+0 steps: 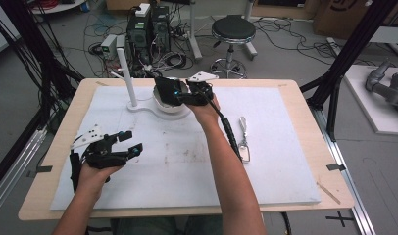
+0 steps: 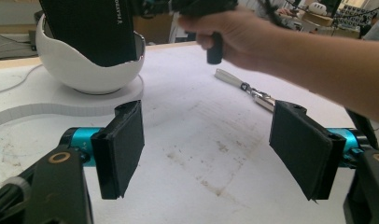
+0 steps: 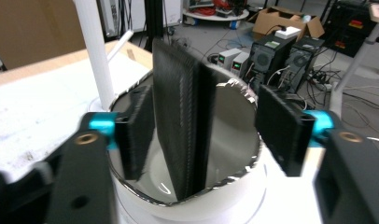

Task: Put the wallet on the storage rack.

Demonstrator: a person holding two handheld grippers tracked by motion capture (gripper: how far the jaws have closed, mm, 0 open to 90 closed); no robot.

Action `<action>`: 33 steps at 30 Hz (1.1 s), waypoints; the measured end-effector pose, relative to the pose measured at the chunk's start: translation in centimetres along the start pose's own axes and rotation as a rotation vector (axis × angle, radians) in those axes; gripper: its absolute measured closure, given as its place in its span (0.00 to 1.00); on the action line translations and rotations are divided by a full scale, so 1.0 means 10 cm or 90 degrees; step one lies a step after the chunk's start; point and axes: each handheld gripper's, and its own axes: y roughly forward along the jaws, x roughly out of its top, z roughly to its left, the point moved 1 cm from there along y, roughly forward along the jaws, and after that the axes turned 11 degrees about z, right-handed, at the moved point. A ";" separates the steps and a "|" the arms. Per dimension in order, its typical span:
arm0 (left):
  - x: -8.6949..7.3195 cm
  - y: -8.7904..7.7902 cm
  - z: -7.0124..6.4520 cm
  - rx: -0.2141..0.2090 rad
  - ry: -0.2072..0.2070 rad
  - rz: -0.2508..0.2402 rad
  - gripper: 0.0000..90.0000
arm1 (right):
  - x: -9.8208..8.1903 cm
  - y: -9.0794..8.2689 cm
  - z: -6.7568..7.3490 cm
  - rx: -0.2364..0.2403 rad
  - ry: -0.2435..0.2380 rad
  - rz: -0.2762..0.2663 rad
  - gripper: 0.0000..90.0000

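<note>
High view: the right gripper (image 1: pixel 175 94) hovers at the white bowl (image 1: pixel 168 105) at twelve o'clock on the tabletop (image 1: pixel 285 161); the left gripper (image 1: pixel 131 142) rests at eight o'clock. Left gripper view: its fingers (image 2: pixel 120 149) stand wide and empty. Right gripper view: fingers (image 3: pixel 281 128) parted, flanking without pressing the black box (image 3: pixel 183 116) standing upright in the bowl.

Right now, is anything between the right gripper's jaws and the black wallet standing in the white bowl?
Nothing visible. The right gripper has its jaws spread on either side of the black wallet, which stands upright in the white bowl. One pad sits close beside the wallet, the other stands apart with bare space between. The white post is off to the side.
</note>
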 end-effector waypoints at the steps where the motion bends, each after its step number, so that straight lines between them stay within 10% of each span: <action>1: 0.00 0.00 0.00 0.007 0.001 0.003 0.29 | 0.01 -0.05 -0.01 0.002 0.005 0.001 0.35; 10: 0.03 -0.06 0.00 0.033 0.021 0.016 0.26 | -0.07 -0.65 -0.13 -0.002 0.017 0.009 0.27; 22: 0.03 -0.17 0.06 0.069 0.038 0.040 0.24 | -0.90 -1.78 -0.38 -0.029 0.077 -0.009 0.25; 33: 0.03 -0.18 0.11 0.083 0.046 0.038 0.24 | -1.55 -2.04 -0.30 -0.054 0.090 -0.022 0.23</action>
